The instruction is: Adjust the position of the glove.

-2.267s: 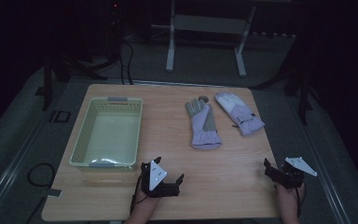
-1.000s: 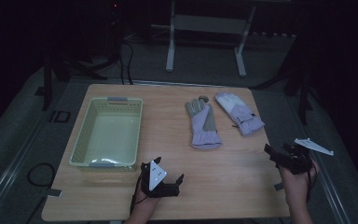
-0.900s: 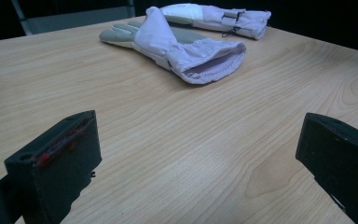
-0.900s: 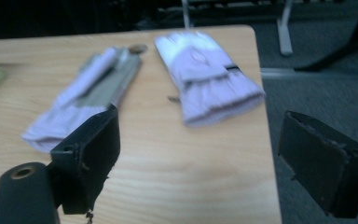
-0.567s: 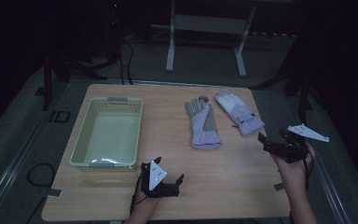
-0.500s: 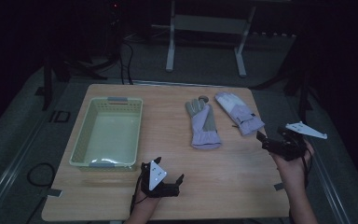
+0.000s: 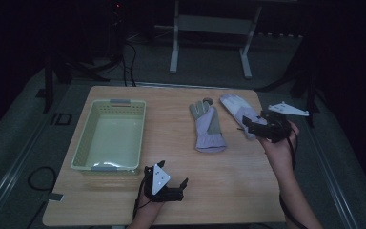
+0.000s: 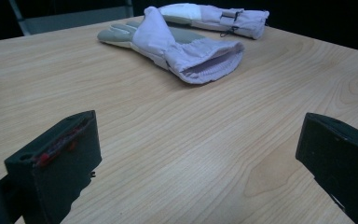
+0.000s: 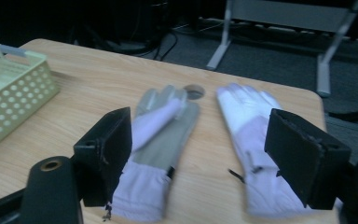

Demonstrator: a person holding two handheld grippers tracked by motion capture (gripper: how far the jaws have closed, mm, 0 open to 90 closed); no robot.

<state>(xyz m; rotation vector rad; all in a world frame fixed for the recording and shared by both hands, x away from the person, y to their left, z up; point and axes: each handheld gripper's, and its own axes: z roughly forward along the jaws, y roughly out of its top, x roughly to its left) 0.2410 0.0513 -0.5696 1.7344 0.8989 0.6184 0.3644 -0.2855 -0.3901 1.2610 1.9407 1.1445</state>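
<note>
Gloves lie ahead of your right gripper (image 7: 257,128), whose jaws are spread wide above the cuff of the white glove (image 9: 256,140); the grey-palmed glove (image 9: 156,140) sits just to its left. Close too far toward that side and you may catch both cuffs, or drag one off the near table (image 7: 219,191) edge. Your left gripper (image 7: 169,188) rests low, jaws spread, holding nothing. Left of it, the basket (image 7: 83,152) looks empty.

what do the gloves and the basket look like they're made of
Gloves: soft lilac fabric, likely, with a matte grey suede-like palm and a gathered elastic cuff; exact fibre unclear. Basket: pale green plastic, probably rigid, with moulded rows of holes in its walls.
</note>
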